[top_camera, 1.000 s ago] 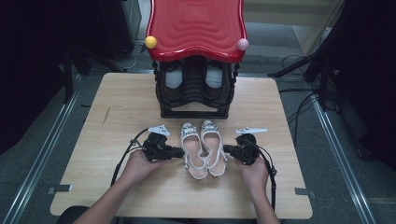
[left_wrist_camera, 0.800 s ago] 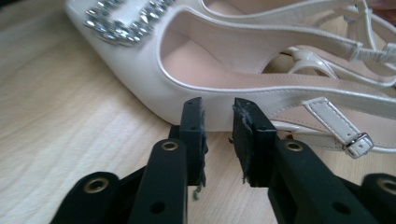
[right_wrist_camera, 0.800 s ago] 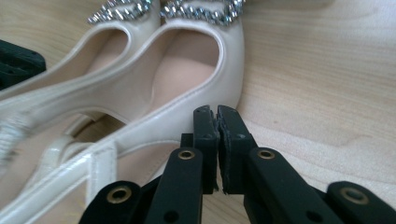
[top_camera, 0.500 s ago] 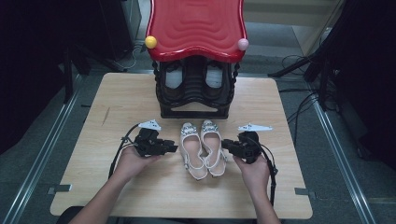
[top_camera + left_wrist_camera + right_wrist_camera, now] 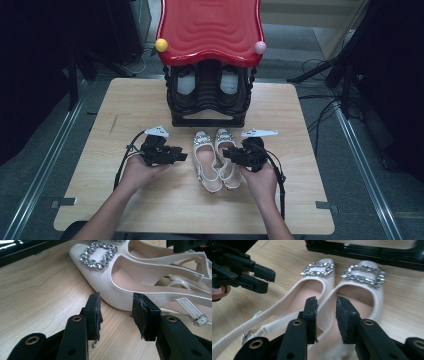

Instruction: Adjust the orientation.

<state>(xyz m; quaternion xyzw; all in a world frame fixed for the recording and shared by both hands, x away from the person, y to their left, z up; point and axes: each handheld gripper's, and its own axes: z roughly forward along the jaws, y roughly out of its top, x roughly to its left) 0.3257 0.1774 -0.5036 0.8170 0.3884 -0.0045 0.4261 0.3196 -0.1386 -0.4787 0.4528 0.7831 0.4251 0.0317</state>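
Two cream slingback shoes with rhinestone buckles lie side by side on the wooden table [image 5: 125,100], toes toward the rack: the left shoe [image 5: 205,160] and the right shoe [image 5: 231,176]. My left gripper [image 5: 181,156] sits just left of them, a hand's breadth off. In the left gripper view its jaws [image 5: 118,300] have just been opening and stand open, the left shoe [image 5: 120,277] beyond the pads. My right gripper [image 5: 226,152] hovers over the right shoe's side. Its jaws [image 5: 327,302] have just been opening too, with nothing pressed between them.
A black shoe rack [image 5: 210,112] with a red wavy top [image 5: 210,30] stands at the table's far middle, dark shoes inside. A yellow ball [image 5: 161,45] and a pink ball [image 5: 260,47] sit on its corners. Cables trail from both grippers.
Both grippers have let go of the shoes' sides and opened. The left one drew back to the left, the right one lifted a little. The shoes lie where they were.
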